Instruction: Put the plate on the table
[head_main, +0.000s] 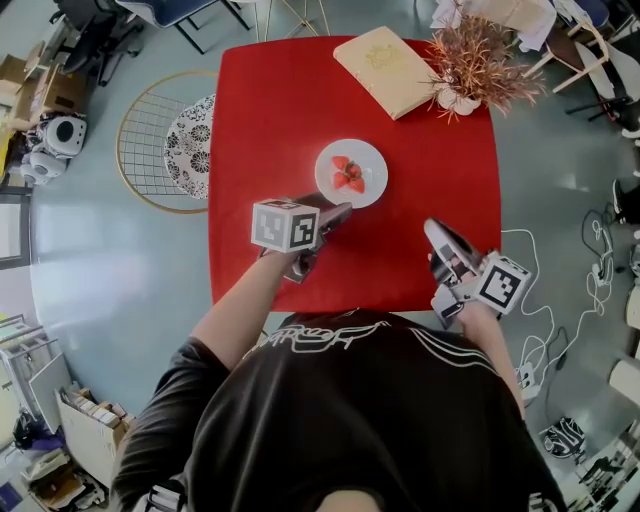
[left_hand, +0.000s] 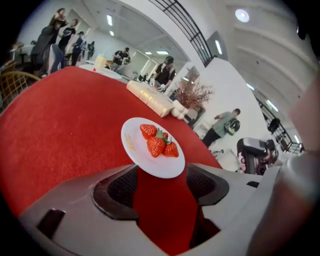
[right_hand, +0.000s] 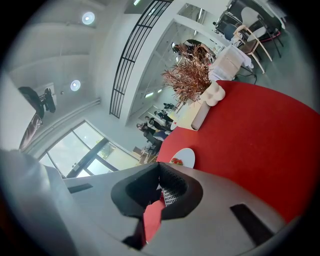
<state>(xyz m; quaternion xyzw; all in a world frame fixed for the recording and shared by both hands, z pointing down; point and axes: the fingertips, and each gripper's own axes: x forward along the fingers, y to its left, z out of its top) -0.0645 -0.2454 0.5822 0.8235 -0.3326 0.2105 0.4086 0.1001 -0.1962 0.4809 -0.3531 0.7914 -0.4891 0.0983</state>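
A white plate (head_main: 351, 173) with strawberries (head_main: 348, 175) on it rests on the red table (head_main: 270, 100) near its middle. My left gripper (head_main: 340, 213) is just in front of the plate's near rim, open, and nothing is between its jaws. In the left gripper view the plate (left_hand: 152, 147) lies flat just beyond the parted pads (left_hand: 120, 187) of the left gripper (left_hand: 160, 182), apart from them. My right gripper (head_main: 435, 232) hovers near the table's front right with its jaws together and empty. In the right gripper view the plate (right_hand: 184, 158) shows small beyond the right gripper (right_hand: 159, 197).
A cream book (head_main: 385, 70) and a dried plant in a white vase (head_main: 475, 65) occupy the table's far right corner. On the floor to the left is a round wire rack (head_main: 150, 140) holding a patterned plate (head_main: 190, 145). Cables (head_main: 540, 320) lie on the floor to the right.
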